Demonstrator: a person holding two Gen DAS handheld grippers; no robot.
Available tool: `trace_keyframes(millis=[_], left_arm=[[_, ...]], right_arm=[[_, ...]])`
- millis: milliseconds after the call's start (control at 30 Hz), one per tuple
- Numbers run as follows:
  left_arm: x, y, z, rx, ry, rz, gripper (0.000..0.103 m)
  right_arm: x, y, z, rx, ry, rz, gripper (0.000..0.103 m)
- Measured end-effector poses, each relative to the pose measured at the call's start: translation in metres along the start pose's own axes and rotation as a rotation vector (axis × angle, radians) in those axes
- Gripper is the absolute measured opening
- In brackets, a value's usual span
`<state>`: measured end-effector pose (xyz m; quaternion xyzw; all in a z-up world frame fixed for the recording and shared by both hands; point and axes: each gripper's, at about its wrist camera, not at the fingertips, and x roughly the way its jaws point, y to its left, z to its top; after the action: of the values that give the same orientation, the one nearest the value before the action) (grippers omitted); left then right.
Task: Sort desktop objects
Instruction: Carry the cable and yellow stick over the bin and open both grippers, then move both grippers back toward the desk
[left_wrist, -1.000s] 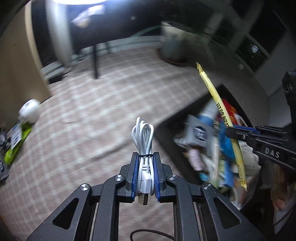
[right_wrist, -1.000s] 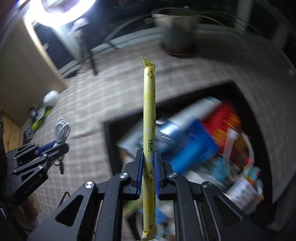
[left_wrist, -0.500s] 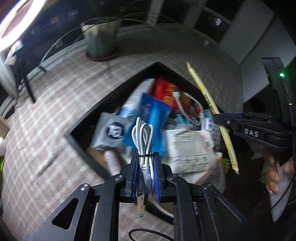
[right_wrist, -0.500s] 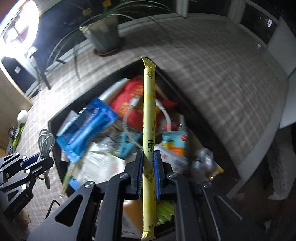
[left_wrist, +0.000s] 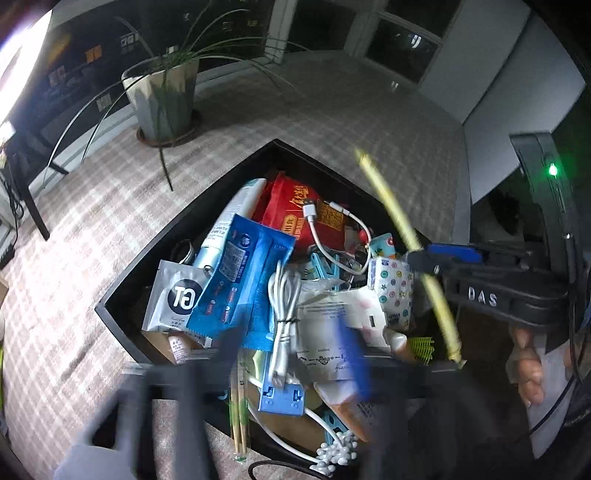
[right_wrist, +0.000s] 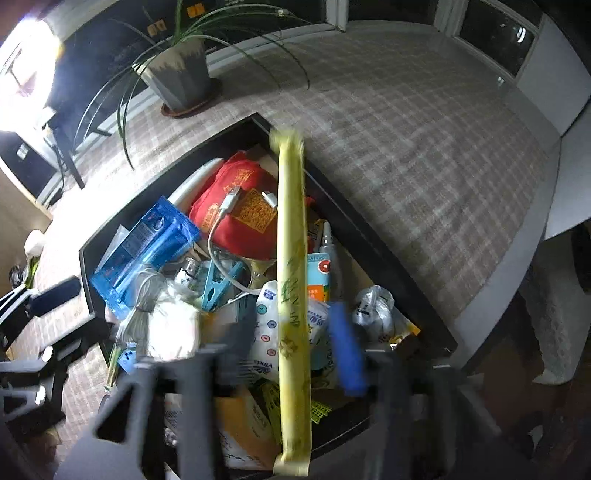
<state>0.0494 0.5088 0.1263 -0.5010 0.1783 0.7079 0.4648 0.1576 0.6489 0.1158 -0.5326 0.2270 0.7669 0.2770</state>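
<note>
A black bin (left_wrist: 207, 218) full of small items sits on the checked tablecloth; it also shows in the right wrist view (right_wrist: 354, 225). My left gripper (left_wrist: 291, 347) is open and blurred over the bin. The white coiled cable (left_wrist: 284, 310) hangs loose between its spread fingers. My right gripper (right_wrist: 291, 347) is open too, blurred. The long yellow stick packet (right_wrist: 291, 280) stands free between its spread fingers, above the bin. In the left wrist view the packet (left_wrist: 406, 236) and the right gripper (left_wrist: 436, 258) are at the right.
A potted plant (left_wrist: 162, 96) stands on the table behind the bin, also in the right wrist view (right_wrist: 181, 74). In the bin lie a blue pack (left_wrist: 240, 273), a red pouch (left_wrist: 291, 206), another white cable (left_wrist: 325, 229) and several more items. The table edge (right_wrist: 517, 266) runs at the right.
Both grippers swung from the open tablecloth to over the bin. Both sets of fingers have just spread apart, letting go of the cable and the yellow packet.
</note>
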Motion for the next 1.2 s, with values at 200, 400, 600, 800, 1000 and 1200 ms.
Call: trace_keyframes(millis=[200,400,600,800,1000,1200], left_arm=[[-0.007,0.018,-0.002,-0.030,-0.016,0.026,0.063],[-0.010,0.039,-0.008,-0.058,-0.010,0.055,0.062],[-0.021,0.069,-0.020,-0.108,-0.020,0.100,0.062],[-0.036,0.116,-0.037,-0.193,-0.031,0.150,0.062],[-0.054,0.182,-0.061,-0.311,-0.039,0.219,0.062],[-0.078,0.254,-0.091,-0.442,-0.055,0.287,0.062]], right_arm=[[-0.008,0.008,0.003,-0.019,-0.027,0.003,0.054],[-0.009,0.025,0.010,-0.046,-0.031,0.020,0.054],[-0.010,0.058,0.019,-0.105,-0.039,0.047,0.054],[-0.006,0.113,0.026,-0.203,-0.042,0.086,0.054],[0.001,0.186,0.027,-0.314,-0.030,0.135,0.054],[0.007,0.270,0.028,-0.442,-0.029,0.181,0.054]])
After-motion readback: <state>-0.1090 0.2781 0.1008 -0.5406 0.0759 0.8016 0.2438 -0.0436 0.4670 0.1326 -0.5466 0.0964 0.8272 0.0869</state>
